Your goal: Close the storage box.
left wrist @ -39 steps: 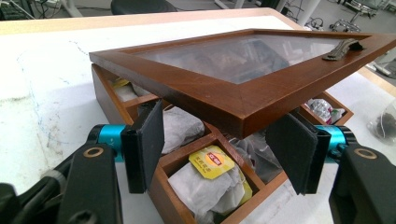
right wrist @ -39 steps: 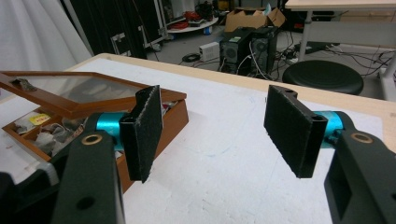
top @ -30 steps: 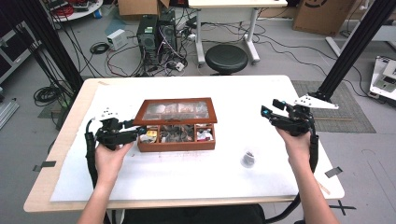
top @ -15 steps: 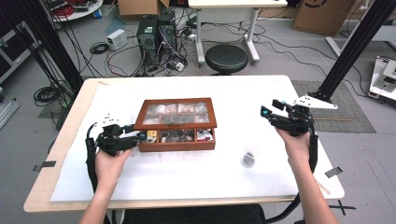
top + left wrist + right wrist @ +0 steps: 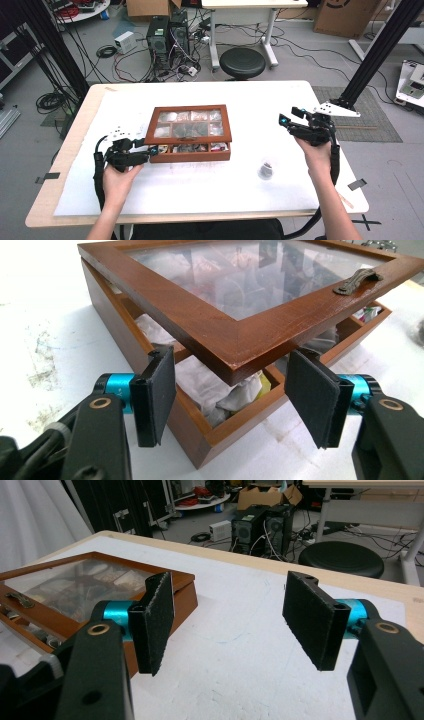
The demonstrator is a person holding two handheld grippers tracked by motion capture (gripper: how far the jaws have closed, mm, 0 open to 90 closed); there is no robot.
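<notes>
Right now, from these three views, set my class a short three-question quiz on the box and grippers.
1. True or false: the box lid is shut flat.
2. Which gripper is at the box's corner? A left gripper B right gripper
3. What lies on the table between the box and the right gripper?

Key: 1 false, the lid is raised at the front, with packets showing beneath. 2 A, its jaws stand open either side of the lid's corner. 3 A small dark-centred object, too small to identify.
</notes>
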